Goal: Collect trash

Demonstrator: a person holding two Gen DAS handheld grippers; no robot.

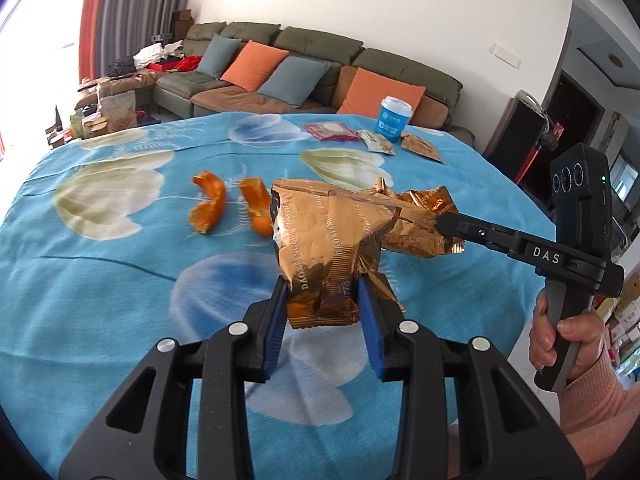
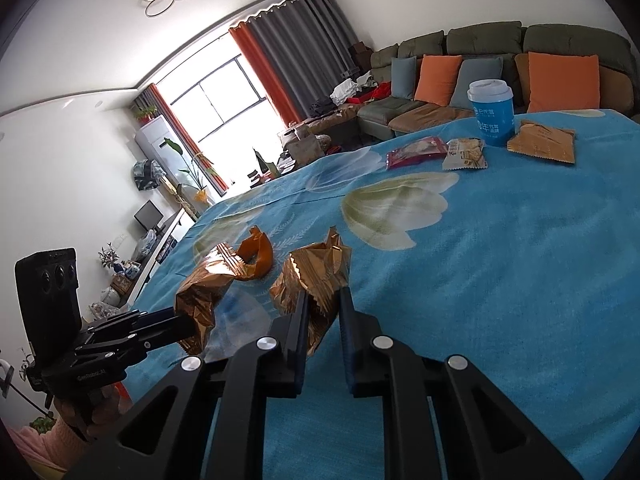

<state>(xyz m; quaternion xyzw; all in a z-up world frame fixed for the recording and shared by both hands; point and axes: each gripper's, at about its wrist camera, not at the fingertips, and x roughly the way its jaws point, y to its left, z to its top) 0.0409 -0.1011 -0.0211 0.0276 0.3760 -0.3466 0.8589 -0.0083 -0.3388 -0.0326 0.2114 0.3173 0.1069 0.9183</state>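
Note:
Two crumpled gold foil wrappers are held over the blue flowered tablecloth (image 1: pixel 100 280). My left gripper (image 1: pixel 322 284) is shut on the lower end of one gold wrapper (image 1: pixel 320 232), which stands up between the blue pads (image 1: pixel 280 312). From the right, my right gripper (image 1: pixel 444 224) is shut on the second gold wrapper (image 1: pixel 420 208). The right wrist view shows that wrapper (image 2: pixel 316 268) pinched in the right gripper (image 2: pixel 326 296), with the left gripper (image 2: pixel 192 320) and its wrapper (image 2: pixel 200 292) close beside it. Two orange peels (image 1: pixel 208 208) (image 1: pixel 256 208) lie on the cloth just behind; one peel (image 2: pixel 256 256) shows here.
At the far side of the table stand a blue paper cup (image 2: pixel 491 116) and three flat snack packets: red (image 2: pixel 416 152), white (image 2: pixel 464 154), brown (image 2: pixel 544 142). A green sofa (image 1: pixel 320 64) with cushions runs behind. A hand in a pink sleeve (image 1: pixel 568 344) holds the right gripper's handle.

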